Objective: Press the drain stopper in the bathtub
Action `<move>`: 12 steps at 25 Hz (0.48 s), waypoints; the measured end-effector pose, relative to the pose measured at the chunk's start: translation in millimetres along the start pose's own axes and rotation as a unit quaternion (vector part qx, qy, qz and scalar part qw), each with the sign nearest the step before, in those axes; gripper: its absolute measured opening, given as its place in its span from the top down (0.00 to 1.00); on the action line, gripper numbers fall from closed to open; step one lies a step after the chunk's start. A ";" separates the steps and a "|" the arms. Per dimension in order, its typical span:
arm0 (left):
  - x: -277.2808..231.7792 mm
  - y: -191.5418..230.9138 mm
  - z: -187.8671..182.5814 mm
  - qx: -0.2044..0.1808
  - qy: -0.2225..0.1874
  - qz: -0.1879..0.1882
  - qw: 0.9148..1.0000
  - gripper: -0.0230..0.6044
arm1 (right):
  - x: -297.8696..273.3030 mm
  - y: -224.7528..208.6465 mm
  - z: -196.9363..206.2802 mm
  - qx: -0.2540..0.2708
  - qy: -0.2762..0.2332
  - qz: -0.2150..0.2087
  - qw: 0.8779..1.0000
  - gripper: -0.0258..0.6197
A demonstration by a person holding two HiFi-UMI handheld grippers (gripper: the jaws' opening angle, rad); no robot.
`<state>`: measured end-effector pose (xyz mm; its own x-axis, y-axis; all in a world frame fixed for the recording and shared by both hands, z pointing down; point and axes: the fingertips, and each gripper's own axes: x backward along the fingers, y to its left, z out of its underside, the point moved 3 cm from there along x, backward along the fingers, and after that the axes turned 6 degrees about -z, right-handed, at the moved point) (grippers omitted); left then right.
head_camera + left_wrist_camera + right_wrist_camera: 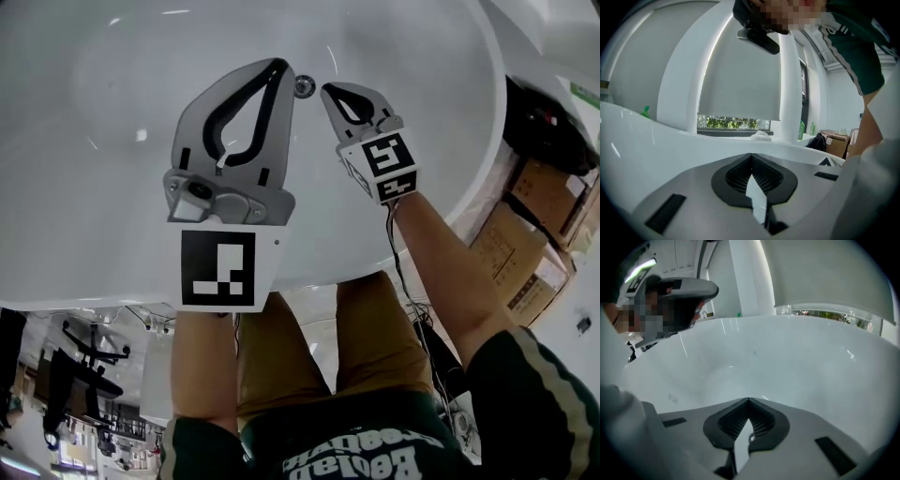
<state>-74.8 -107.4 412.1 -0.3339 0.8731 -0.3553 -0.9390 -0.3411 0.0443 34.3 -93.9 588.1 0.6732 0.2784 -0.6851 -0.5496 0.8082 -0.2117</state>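
The white bathtub (112, 187) fills the head view. A small round chrome drain stopper (304, 86) sits on its floor. My left gripper (281, 64) reaches into the tub with its tips just left of the stopper, and its jaws are shut with nothing between them. My right gripper (327, 88) is also shut and empty, with its tips close to the stopper's right side. In the right gripper view the shut tips (749, 400) point at the tub wall (797, 362), and a chrome glint (751, 438) shows through the gap behind the pads. The left gripper view shows the closed tips (751, 154) over the tub rim (656, 136).
Cardboard boxes (525, 244) and a black object (539, 117) stand outside the tub at the right. Black chairs (84, 375) show at the lower left. Beyond the rim are a window (733, 123), a green bottle (802, 129) and boxes (836, 140).
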 end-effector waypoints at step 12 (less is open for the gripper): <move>-34.1 1.6 55.3 0.022 0.032 0.018 0.999 0.95 | -60.0 -32.0 78.7 0.001 0.089 -0.012 0.996 0.94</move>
<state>-69.5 -118.5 475.9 -0.3633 0.8357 -0.4118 -0.9295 -0.3553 0.0991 50.5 -95.6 690.9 0.5873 0.1620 -0.7930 -0.5335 0.8142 -0.2288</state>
